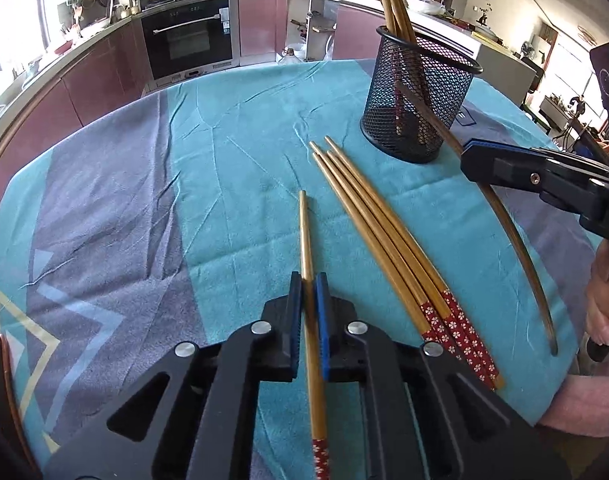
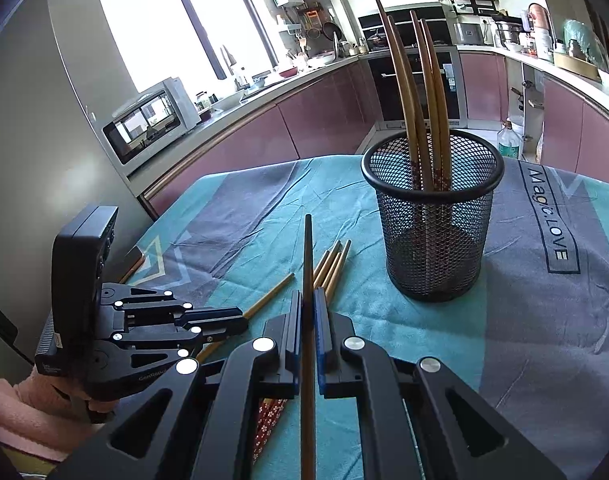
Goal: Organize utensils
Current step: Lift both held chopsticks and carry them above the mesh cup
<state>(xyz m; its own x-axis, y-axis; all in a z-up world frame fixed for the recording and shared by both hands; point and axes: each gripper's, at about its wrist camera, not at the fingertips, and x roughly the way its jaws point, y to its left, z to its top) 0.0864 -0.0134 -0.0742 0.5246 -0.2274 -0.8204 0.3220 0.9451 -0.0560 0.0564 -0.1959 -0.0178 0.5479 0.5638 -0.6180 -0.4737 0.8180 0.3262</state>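
Each gripper is clamped on one chopstick: the left gripper [image 1: 309, 280] pinches a light one [image 1: 305, 232] low over the tablecloth [image 1: 224, 140], the right gripper [image 2: 307, 300] a darker one [image 2: 307, 248]. They look stiff, light and slippery, best gripped mid-shaft. Four more [image 1: 368, 208] lie near the mesh cup [image 1: 420, 96].

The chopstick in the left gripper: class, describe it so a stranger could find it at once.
Start at the black mesh cup on the teal cloth. Nearer the camera lies a bundle of four chopsticks. Left of them, one chopstick lies apart, pinched by the left gripper.
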